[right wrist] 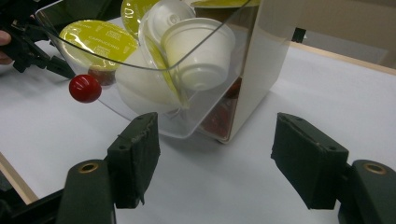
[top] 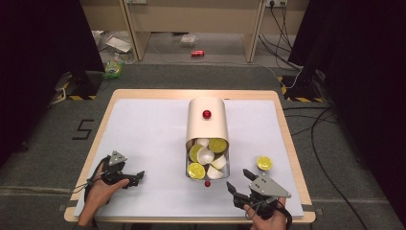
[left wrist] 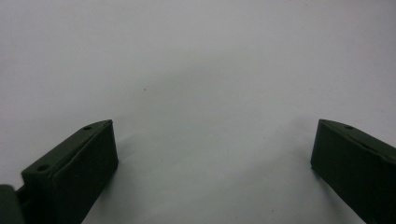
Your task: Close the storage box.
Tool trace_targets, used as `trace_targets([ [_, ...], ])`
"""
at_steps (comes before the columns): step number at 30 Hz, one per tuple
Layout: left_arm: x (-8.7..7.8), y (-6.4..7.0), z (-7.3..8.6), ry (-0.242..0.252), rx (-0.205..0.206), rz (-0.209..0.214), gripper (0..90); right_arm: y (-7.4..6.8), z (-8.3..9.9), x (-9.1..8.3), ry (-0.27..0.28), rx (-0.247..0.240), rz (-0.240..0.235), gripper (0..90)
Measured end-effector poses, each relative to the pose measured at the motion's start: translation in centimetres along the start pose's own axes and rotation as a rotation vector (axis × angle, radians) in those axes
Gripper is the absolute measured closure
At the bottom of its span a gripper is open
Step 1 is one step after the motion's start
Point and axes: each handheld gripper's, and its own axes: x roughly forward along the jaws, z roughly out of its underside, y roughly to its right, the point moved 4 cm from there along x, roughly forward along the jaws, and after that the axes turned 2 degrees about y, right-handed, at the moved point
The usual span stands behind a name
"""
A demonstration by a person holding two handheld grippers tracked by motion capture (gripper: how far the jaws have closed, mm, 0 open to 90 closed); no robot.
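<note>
High view: both hand-held grippers (top: 140,176) (top: 241,181) low, jaws apart.

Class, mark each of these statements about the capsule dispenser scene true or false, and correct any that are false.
1. The dispenser's clear drawer is pulled open. True.
2. One yellow-lidded capsule lies on the table outside the drawer. True.
3. The right tongs are shut on the drawer's red knob. False: their jaws stand open, apart from the knob.
4. The left tongs hold a capsule. False: they are open over the bare white table cover.
5. The drawer holds only white capsules. False: white and yellow-lidded ones lie mixed.
</note>
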Motion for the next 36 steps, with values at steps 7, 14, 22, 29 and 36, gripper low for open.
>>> trace_targets([
  [7,0.0,0.0,0.0,0.000,-0.001,0.000,0.0,-0.2,-0.3,0.4,0.002,-0.008,0.006,32.8],
  [14,0.0,0.0,0.0,0.000,0.000,-0.001,0.0,-0.6,-0.3,0.7,-0.001,-0.021,0.008,31.9],
  [22,0.0,0.0,0.0,0.000,0.000,-0.001,0.0,-0.8,-0.7,0.8,0.013,-0.028,0.024,31.3],
  [29,0.0,0.0,0.0,0.000,0.000,-0.001,0.0,-0.8,-1.3,1.2,0.031,-0.017,0.029,29.7],
  [36,0.0,0.0,0.0,-0.001,0.001,-0.001,0.0,-0.9,-1.4,1.4,0.030,-0.023,0.030,29.1],
])
